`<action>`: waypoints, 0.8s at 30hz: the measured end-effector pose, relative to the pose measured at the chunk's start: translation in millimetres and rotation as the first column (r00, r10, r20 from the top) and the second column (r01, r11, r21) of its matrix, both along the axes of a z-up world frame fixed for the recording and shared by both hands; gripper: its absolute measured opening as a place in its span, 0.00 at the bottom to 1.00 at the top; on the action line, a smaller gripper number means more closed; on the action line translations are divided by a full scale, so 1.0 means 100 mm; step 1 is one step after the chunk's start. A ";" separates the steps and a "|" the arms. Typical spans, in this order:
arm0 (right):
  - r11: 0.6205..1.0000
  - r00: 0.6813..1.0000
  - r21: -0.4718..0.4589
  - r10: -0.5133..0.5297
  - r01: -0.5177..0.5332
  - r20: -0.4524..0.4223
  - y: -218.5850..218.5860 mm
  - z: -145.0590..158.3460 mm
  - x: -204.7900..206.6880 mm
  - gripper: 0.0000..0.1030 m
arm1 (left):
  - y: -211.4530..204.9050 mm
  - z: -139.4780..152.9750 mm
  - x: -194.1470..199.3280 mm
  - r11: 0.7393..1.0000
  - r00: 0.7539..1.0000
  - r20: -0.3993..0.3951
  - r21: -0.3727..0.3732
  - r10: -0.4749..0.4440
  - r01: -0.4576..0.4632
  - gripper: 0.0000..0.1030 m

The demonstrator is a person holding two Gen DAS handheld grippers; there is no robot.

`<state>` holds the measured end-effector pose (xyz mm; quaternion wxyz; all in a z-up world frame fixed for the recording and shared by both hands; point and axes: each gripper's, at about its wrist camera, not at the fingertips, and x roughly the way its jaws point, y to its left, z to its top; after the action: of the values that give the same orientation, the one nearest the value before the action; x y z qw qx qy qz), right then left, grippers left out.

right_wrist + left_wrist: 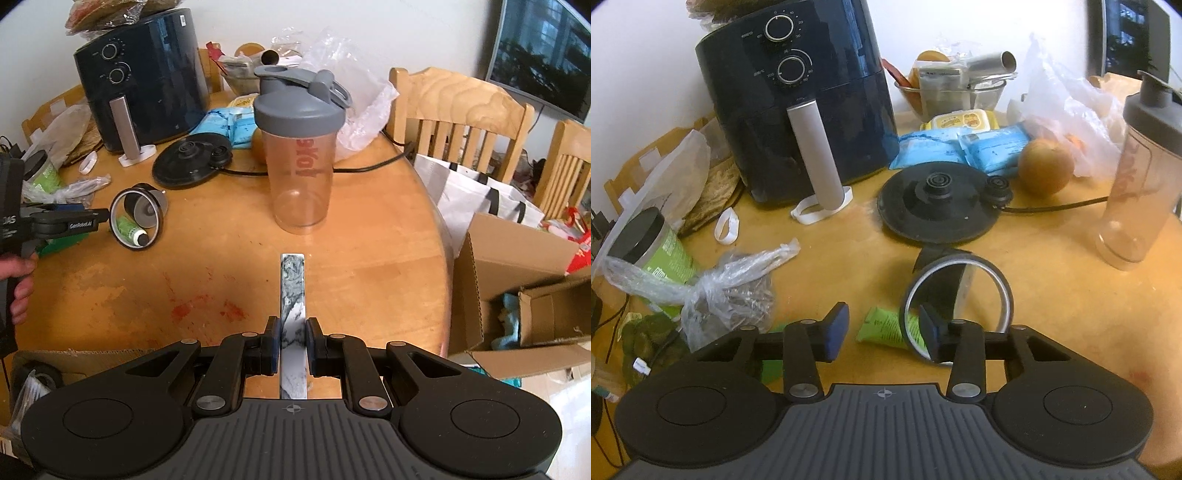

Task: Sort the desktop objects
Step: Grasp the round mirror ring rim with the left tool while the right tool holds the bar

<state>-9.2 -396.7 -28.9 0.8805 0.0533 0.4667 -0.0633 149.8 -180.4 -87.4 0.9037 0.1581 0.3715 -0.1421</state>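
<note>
My right gripper (291,341) is shut on a long flat marbled grey-and-white bar (292,291), held edge-on above the round wooden table (369,258). My left gripper (882,328) is open; its right finger (932,334) sits inside the rim of a round magnifying mirror (958,291) lying on the table, its left finger outside. A green tube (886,326) lies between the fingers, under the mirror. From the right wrist view the mirror (136,218) and tube (129,229) lie at the left, beside the left gripper (103,218).
A clear shaker bottle with grey lid (299,147) stands mid-table. Behind are a black kettle base (938,206), air fryer (798,99), orange fruit (1045,166), blue packets (960,147), plastic bags and a green jar (653,243). Chairs and cardboard boxes (517,295) stand right of the table.
</note>
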 end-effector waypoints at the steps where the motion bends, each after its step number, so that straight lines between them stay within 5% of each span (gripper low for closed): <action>1: 1.000 1.000 0.000 -0.003 0.003 -0.002 0.00 0.00 -0.01 0.16 | -0.02 -0.02 0.01 1.000 1.000 0.002 0.002 0.001 -0.001 0.35; 12: 0.999 0.999 -0.001 -0.046 0.046 -0.015 -0.07 -0.02 -0.14 0.16 | -0.19 -0.21 0.10 0.999 1.000 0.012 0.040 0.000 -0.001 0.22; 17: 0.999 0.999 -0.001 -0.050 0.050 -0.015 -0.08 -0.03 -0.15 0.16 | -0.18 -0.24 0.14 0.999 0.999 -0.024 0.028 0.022 -0.022 0.07; 24: 0.999 0.999 0.000 -0.053 0.053 -0.013 -0.08 -0.03 -0.16 0.16 | -0.12 -0.20 0.15 0.999 0.996 -0.067 -0.007 0.051 -0.052 0.07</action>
<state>-25.3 -404.6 -31.8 0.8756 0.0654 0.4707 -0.0866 164.3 -192.4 -107.6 0.8948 0.1396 0.4050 -0.1257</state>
